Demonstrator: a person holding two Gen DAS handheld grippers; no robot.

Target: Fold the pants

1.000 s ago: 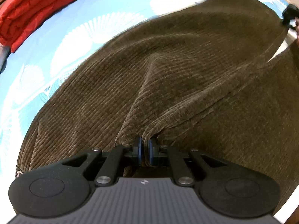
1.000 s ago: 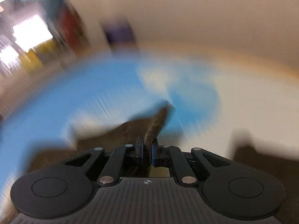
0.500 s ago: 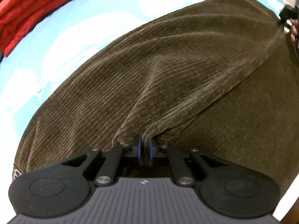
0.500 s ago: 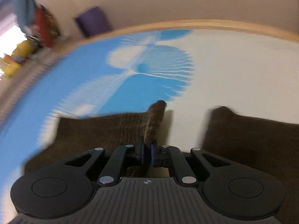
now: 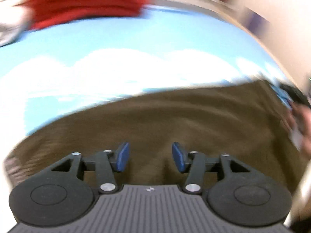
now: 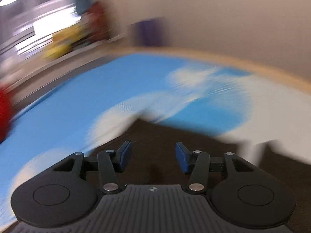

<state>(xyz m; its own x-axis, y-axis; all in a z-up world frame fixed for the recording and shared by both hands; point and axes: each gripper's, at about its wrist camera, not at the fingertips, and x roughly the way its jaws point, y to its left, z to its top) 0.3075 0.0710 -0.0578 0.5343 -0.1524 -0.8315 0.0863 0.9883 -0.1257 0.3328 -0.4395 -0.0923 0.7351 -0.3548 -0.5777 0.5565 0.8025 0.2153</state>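
**Now both tongs let go of the brown trousers**

Plainly, the left gripper has just been opening: its blue pads stand apart with nothing pinched between them, only the brown pants lying flat beneath and beyond. The right gripper has just been opening too, its pads parted over the same dark cloth, and nothing rises between them. To my eye that is a release after a fold was laid down: the cloth has been put where it should lie, so neither tool needs a hold on it.

Taking the pants as the landmark, they lie spread on the blue-and-white patterned sheet, which runs out past their far edge in both views. In the right wrist view one corner of the pants points away from the tongs onto the sheet, and a second brown part shows at the lower right, a white gap of sheet between the two. Beyond the pants, at the sheet's far side, sits a stack of red cloth. At the right edge of the pants in the left wrist view a person's hand shows with something dark; blur hides what it does.

Both pictures are smeared, so finer creases cannot be judged. Next, I'd guess, comes a fresh grip for another fold.
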